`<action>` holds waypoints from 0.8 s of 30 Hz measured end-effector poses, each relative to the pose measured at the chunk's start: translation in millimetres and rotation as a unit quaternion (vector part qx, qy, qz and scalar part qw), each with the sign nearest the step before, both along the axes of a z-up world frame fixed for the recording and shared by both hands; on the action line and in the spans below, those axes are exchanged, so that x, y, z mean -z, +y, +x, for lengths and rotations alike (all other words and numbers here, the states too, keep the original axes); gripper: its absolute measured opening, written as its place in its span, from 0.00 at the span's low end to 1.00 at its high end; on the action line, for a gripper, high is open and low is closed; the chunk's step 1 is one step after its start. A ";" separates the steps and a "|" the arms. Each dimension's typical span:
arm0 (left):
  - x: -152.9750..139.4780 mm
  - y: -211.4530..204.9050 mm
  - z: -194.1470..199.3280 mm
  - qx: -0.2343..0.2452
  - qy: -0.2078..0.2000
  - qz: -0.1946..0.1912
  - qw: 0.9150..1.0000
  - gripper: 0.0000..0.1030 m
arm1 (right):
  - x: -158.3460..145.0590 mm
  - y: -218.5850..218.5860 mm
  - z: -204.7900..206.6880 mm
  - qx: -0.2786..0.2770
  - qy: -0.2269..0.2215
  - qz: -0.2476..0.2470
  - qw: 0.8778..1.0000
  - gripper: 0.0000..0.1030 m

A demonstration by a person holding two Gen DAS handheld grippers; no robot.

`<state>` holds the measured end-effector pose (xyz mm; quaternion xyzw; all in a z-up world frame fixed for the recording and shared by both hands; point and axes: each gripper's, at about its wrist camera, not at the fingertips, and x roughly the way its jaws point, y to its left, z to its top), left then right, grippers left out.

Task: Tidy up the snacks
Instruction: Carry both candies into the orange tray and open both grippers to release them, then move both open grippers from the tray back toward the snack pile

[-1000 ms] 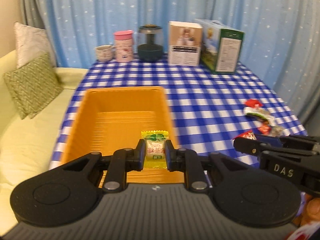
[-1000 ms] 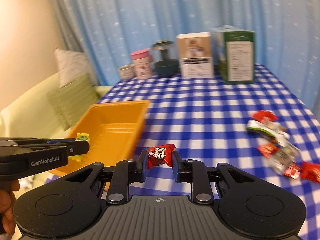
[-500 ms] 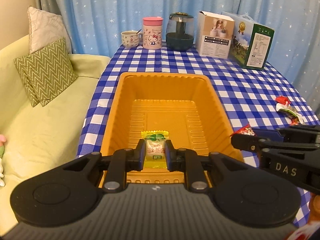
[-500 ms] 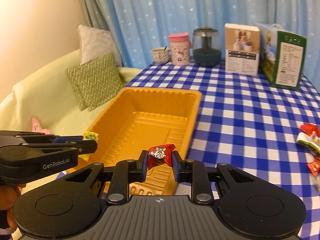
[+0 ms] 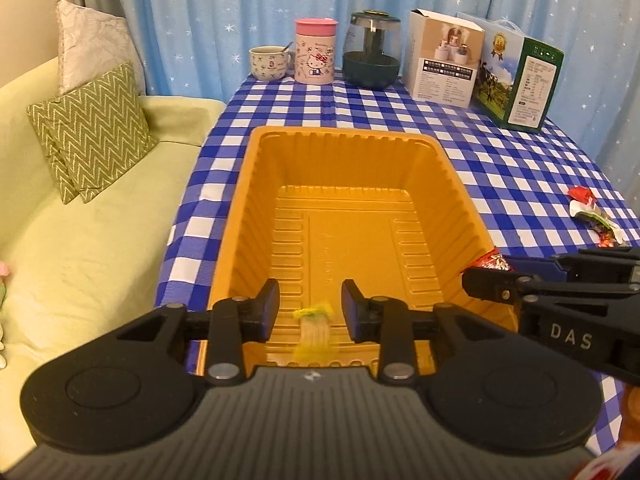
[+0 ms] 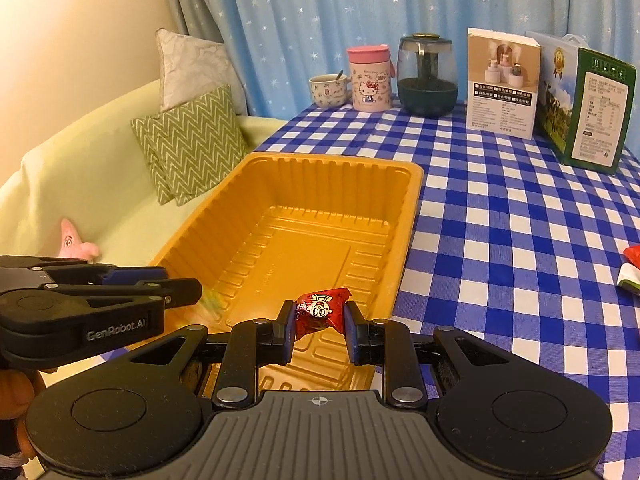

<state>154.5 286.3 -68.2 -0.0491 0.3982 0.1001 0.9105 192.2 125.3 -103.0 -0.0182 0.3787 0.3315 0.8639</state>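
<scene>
**Two sweets over the orange tray**

A table [image 5: 500, 168] under a blue-and-white checked cloth stands against a pale blue curtain [image 5: 240, 0] dotted with stars, with a light green sofa [image 5: 80, 240] along its left edge.

The orange tray [image 5: 456, 184] sits at the near left of the table, its ribbed floor bare. Over its near end the left gripper [image 5: 310, 312] has its jaws opening; a green-and-yellow sweet [image 5: 314, 328] shows between them, blurred and clear of both pads. The right gripper [image 6: 318, 328] is closed narrowly on a red sweet [image 6: 320, 310], held above the tray's near right corner.

In the left wrist view the right gripper juts in from the right and covers that corner of the tray; in the right wrist view the left gripper does the same from the left.

More sweets [image 5: 592, 216] lie loose on the cloth well to the right, partly cut off by the picture's edge. Along the far edge stand a cup [image 5: 268, 63] with a spoon, a pink-lidded mug [image 5: 315, 51], a dark glass jar [image 5: 373, 54], a white box [image 5: 442, 62] and a green box [image 5: 520, 76].

Two cushions [image 5: 92, 120] lean on the sofa, and a pink toy [image 6: 74, 240] lies on its seat, partly hidden.
</scene>
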 end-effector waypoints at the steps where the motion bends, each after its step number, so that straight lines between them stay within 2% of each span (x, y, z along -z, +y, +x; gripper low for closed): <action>1: -0.4 1.7 -1.6 -0.002 -0.001 -0.001 1.000 0.29 | 0.5 0.1 0.3 0.000 0.001 0.001 1.000 0.24; 12: -7.7 15.7 -20.7 -0.030 -0.012 -0.002 0.999 0.30 | -2.8 4.9 -2.5 -0.010 -0.003 0.013 1.000 0.25; 13: -8.0 16.5 -22.1 -0.032 -0.013 -0.002 0.999 0.30 | -3.6 6.7 -2.1 -0.015 -0.003 0.015 1.000 0.28; 14: -8.1 16.6 -23.6 -0.034 -0.013 -0.004 0.999 0.32 | -4.0 8.4 -2.0 -0.023 -0.001 0.017 1.000 0.45; 15: -8.3 16.9 -24.9 -0.035 -0.014 -0.005 0.999 0.32 | -4.3 8.8 -2.6 -0.024 -0.002 0.017 1.000 0.70; 16: -8.7 17.1 -26.1 -0.035 -0.014 -0.005 0.999 0.32 | -5.1 7.2 -3.8 -0.021 -0.006 0.022 1.000 0.75; 21: -13.4 13.8 -33.0 -0.035 -0.017 -0.006 0.999 0.34 | -12.3 -0.8 -9.3 -0.014 -0.012 0.029 0.999 0.75; 24: -20.2 7.9 -38.8 -0.032 -0.025 -0.006 0.999 0.43 | -17.5 -10.9 -16.1 -0.001 -0.021 0.026 0.999 0.75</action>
